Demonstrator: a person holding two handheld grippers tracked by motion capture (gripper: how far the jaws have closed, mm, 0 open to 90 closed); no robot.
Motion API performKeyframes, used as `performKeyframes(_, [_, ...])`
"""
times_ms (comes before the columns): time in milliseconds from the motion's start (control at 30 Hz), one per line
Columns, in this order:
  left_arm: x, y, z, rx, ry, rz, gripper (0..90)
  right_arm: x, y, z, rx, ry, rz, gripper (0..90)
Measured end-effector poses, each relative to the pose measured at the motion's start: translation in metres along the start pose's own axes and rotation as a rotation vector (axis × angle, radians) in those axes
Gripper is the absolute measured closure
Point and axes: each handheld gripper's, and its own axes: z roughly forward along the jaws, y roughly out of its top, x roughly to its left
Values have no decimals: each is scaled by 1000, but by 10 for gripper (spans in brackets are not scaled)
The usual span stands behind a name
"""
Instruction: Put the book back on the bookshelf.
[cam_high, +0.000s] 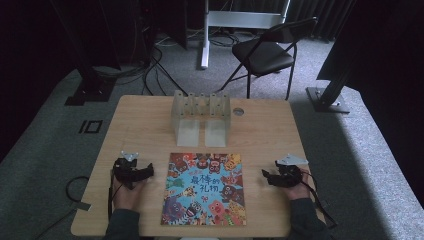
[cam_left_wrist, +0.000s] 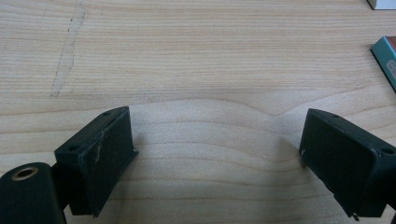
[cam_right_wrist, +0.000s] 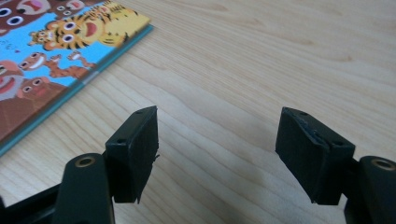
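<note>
— Picture book (cam_high: 204, 189) first: where are we seeing it against our claws?

— We are finding it lying flat and closed on the wooden table (cam_high: 145, 115), cover up, between our two hands. Our left gripper (cam_high: 148, 172) is resting just off its left edge, and our right gripper (cam_high: 266, 176) is sitting near its right edge; neither one is touching it.

— Are we gripping anything?

— No. In the left gripper view we are holding the left gripper (cam_left_wrist: 217, 140) with jaws spread wide over bare wood, nothing between them, and only a teal corner of the book (cam_left_wrist: 386, 56) is peeking in at the far right. In the right gripper view the right gripper (cam_right_wrist: 217, 140) is also standing wide apart and empty, with the book's cartoon-animal cover (cam_right_wrist: 51, 56) lying off to the upper left, clear of the jaws.

— And the containers?

— We are looking at a clear plastic rack (cam_high: 200, 117) standing at the far middle of the table, beyond the book's top edge and apart from it. Its top is showing a row of round holes, but we cannot tell whether anything is sitting in them. A small round fitting (cam_high: 238, 111) is lying in the tabletop just right of the rack.
</note>
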Motion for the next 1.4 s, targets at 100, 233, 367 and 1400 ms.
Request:
performKeyframes(100, [0, 0, 0, 0, -2, 2, 101, 5, 4, -2, 1, -4, -21, 295])
performKeyframes(233, [0, 0, 0, -3, -6, 5, 118, 9, 11, -6, -8, 0, -48, 297])
performKeyframes(367, [0, 0, 0, -3, -6, 5, 118, 13, 18, -8, -10, 0, -75, 298])
performKeyframes(1400, [-1, -1, -2, -15, -6, 6, 185, 48, 67, 15, -28, 99, -201, 295])
